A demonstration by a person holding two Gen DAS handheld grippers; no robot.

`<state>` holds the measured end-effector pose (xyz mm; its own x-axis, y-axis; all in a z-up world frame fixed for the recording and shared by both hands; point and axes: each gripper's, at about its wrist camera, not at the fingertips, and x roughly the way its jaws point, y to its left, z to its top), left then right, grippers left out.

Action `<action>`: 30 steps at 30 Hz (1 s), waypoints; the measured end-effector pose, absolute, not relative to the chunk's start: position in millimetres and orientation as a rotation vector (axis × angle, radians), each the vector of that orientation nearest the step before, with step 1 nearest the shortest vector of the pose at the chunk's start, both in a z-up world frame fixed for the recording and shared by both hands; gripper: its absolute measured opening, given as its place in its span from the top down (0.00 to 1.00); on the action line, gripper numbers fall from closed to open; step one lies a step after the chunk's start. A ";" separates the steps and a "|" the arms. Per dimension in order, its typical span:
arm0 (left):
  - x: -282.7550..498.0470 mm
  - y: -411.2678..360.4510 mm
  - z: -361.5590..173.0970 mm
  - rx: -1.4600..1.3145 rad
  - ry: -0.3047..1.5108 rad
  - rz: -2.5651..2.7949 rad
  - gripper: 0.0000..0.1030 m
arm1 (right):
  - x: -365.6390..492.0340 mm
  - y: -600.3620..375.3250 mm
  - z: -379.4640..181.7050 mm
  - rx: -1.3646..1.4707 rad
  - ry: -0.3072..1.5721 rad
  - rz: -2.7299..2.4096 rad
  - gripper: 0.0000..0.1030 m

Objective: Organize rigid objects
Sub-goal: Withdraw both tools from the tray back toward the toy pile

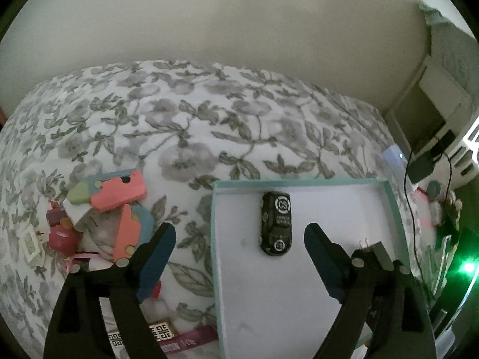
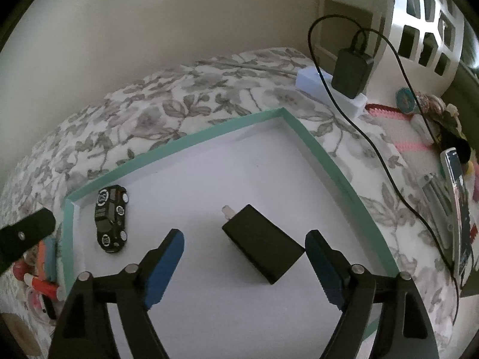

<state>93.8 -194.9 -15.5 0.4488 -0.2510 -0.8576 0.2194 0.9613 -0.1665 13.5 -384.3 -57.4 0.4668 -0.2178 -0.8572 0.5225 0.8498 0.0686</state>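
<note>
Floral-covered bed [image 1: 185, 125], teal-rimmed tray [image 2: 302, 133], pile of foam toy pieces [image 1: 119, 194], white power strip [image 2: 311, 82]

Floral bedspread [image 1: 191, 125], black plug-in charger [image 2: 351, 71] with cable, beige wall [image 1: 209, 15].

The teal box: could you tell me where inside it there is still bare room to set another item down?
The teal box holds only a black toy car near its left wall and a black block nearer the middle. The floor towards the far right corner, and between car and block, is bare. Outside its left wall, the pile of foam shapes is crowded.
</note>
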 end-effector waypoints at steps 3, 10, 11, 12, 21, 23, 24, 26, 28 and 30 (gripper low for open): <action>95.8 -186.8 -13.4 -0.059 1.053 -0.282 0.10 | 13.6 -383.2 -56.5 0.349 0.978 -0.451 0.00; 99.8 -164.7 -7.0 -0.100 1.022 -0.259 0.03 | 15.6 -374.6 -51.6 0.327 0.963 -0.414 0.00; 100.5 -160.6 -5.5 -0.104 1.015 -0.252 0.03 | 16.1 -373.3 -51.0 0.323 0.963 -0.410 0.00; 101.2 -156.2 -4.1 -0.110 1.008 -0.247 0.03 | 16.5 -372.0 -50.4 0.320 0.962 -0.406 0.00; 107.6 -110.4 5.6 -0.255 0.974 -0.196 0.03 | 15.0 -368.4 -42.1 0.367 0.942 -0.381 0.00; 108.1 -100.7 8.7 -0.275 0.969 -0.176 0.03 | 14.5 -365.4 -38.2 0.370 0.927 -0.372 0.00; 107.9 -97.1 10.5 -0.278 0.965 -0.165 0.03 | 14.6 -364.1 -36.9 0.370 0.924 -0.368 0.00; 106.4 -89.4 15.9 -0.273 0.948 -0.141 0.03 | 14.9 -358.3 -32.4 0.362 0.914 -0.353 0.00; 104.7 -82.4 21.3 -0.258 0.933 -0.119 0.03 | 15.3 -352.8 -28.8 0.354 0.908 -0.340 0.00; 103.4 -77.0 26.7 -0.239 0.928 -0.096 0.03 | 15.8 -345.2 -23.9 0.346 0.896 -0.314 0.00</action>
